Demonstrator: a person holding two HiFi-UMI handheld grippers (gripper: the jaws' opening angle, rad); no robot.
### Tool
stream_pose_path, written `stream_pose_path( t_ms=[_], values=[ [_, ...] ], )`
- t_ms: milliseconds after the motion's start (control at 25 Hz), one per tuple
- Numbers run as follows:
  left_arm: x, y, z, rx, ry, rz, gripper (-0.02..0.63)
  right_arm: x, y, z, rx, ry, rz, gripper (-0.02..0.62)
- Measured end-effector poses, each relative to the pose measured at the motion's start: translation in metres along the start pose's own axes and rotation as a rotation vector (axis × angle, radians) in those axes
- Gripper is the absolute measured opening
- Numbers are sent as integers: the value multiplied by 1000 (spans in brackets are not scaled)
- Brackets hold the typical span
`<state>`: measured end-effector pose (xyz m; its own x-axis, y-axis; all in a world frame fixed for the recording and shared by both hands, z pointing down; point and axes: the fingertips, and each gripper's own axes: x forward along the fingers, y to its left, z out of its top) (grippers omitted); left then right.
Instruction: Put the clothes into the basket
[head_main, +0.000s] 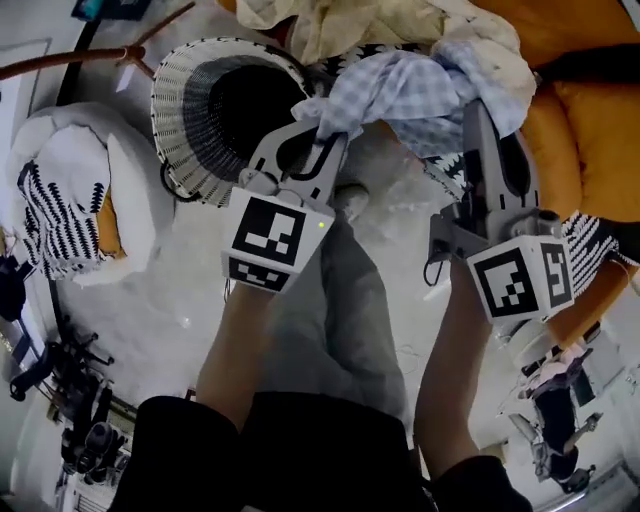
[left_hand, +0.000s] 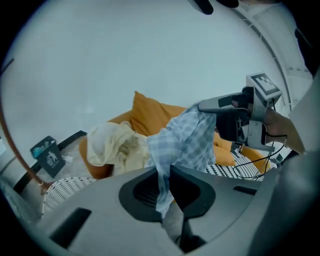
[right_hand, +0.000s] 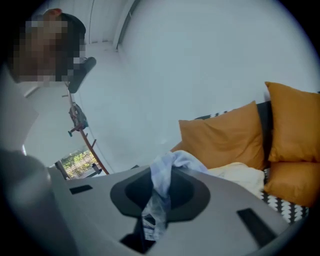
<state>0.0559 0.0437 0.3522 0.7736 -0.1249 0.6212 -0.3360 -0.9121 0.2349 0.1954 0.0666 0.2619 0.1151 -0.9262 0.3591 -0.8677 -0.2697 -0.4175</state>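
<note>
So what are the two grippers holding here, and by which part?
Both hold the light blue checked cloth garment: the left gripper pinches a bunched fold at one end, the right gripper a fold at the opposite end.

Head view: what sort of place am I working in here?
Most likely a home living room: orange cushions propped up as on a couch, loose clothes heaped against them, and a woven laundry basket standing close by.

No words legible; the dark card (left_hand: 48, 156) perhaps bears a logo, too blurred.
</note>
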Motion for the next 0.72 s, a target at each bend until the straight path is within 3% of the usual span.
stream_pose_path(
  t_ms=[200, 440, 560, 720],
  values=[
    [-85, 57, -15, -90, -71, 182, 34, 33, 117, -7, -36, 34, 263, 57],
    [-183, 106, -74, -202, -112, 406, 34, 51, 251, -58, -79, 125, 531, 57],
    [-211, 122, -111, -247, -70, 482, 34, 53, 295, -93, -88, 186, 606, 57],
    [-220, 130, -146, -324, -31, 541, 34, 54, 315, -143, -114, 301, 642, 57]
  ],
)
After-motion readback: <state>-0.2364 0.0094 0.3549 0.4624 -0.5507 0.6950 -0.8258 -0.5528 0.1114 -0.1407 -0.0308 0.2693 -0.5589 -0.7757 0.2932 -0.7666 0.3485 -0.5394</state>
